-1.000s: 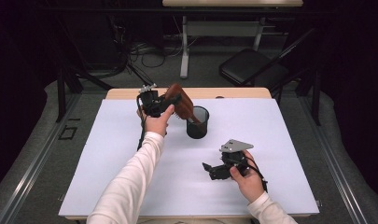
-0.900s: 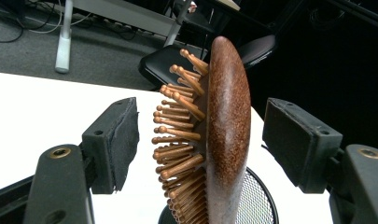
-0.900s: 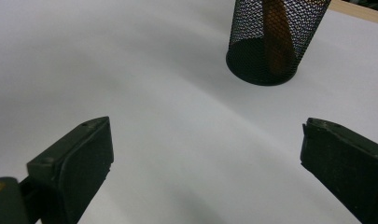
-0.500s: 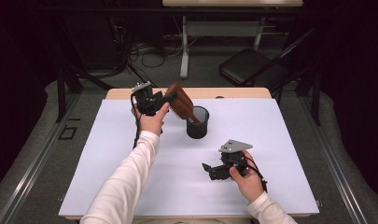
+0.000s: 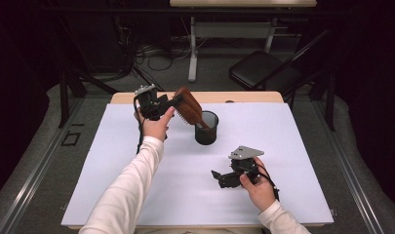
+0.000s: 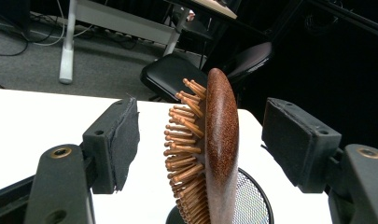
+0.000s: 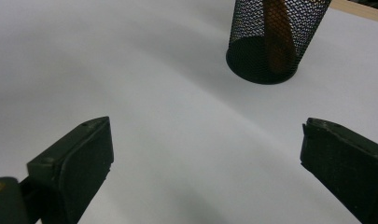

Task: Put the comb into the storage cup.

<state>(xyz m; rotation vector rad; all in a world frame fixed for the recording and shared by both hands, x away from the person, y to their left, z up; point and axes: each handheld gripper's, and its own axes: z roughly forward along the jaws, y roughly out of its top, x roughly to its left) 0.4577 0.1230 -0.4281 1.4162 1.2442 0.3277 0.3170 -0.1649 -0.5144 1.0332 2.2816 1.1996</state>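
Upright, the reddish-brown wooden paddle hairbrush (image 6: 219,149) stands handle-down in the black wire-mesh cup (image 5: 206,127) on the white table (image 5: 112,165), between the left tool's (image 6: 200,144) parted, untouching pads. The left tool's view reveals its peg bristles. The right tool (image 5: 220,178) rests wide, empty.

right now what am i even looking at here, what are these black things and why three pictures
A person sits at a table covered in white and holds a hand tool with a two-jaw claw in each hand. One picture looks down from above; the other two come from small cameras riding on each claw, looking out between its black jaws.

On the table stands a black mesh cup. A wooden hairbrush leans in it, handle down. The left claw is up at the brush head: in its own view the brush stands between the jaws with a gap on each side, so it is not squeezed. The right claw rests low near the table, jaws open and empty, facing the cup.
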